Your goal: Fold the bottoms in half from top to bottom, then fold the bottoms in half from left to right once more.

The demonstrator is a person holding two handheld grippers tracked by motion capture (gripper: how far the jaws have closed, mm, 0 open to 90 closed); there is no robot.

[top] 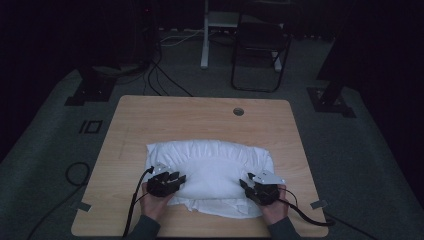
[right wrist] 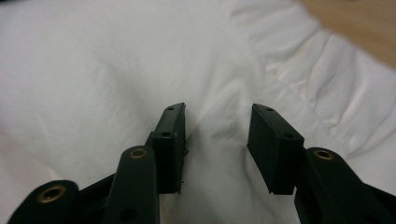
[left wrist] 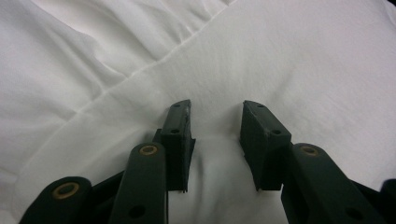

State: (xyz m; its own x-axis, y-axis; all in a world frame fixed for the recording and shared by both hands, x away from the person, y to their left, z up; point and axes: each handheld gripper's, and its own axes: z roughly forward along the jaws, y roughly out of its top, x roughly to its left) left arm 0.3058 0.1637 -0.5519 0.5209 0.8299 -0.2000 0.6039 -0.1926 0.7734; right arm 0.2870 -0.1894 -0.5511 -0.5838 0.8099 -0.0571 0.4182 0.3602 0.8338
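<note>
A white pillow [top: 210, 170] in a rumpled white case lies across the near half of the wooden table [top: 200, 120]. My left gripper [top: 181, 178] is dug into its near left side, and my right gripper [top: 243, 183] into its near right side. In the left gripper view the jaws [left wrist: 215, 108] stand partly apart, with a hump of the pillow's white fabric [left wrist: 215, 158] filling the gap and touching both pads. In the right gripper view the jaws [right wrist: 217, 108] also stand partly apart, with a creased ridge of the pillow [right wrist: 219, 140] bunched between them.
A round cable hole [top: 238, 111] sits near the table's far edge. Bare wood [right wrist: 355, 23] lies beyond the pillow's frilled edge. On the dark floor stand a chair [top: 257, 45] behind the table and a loop of cable [top: 75, 172] at the left.
</note>
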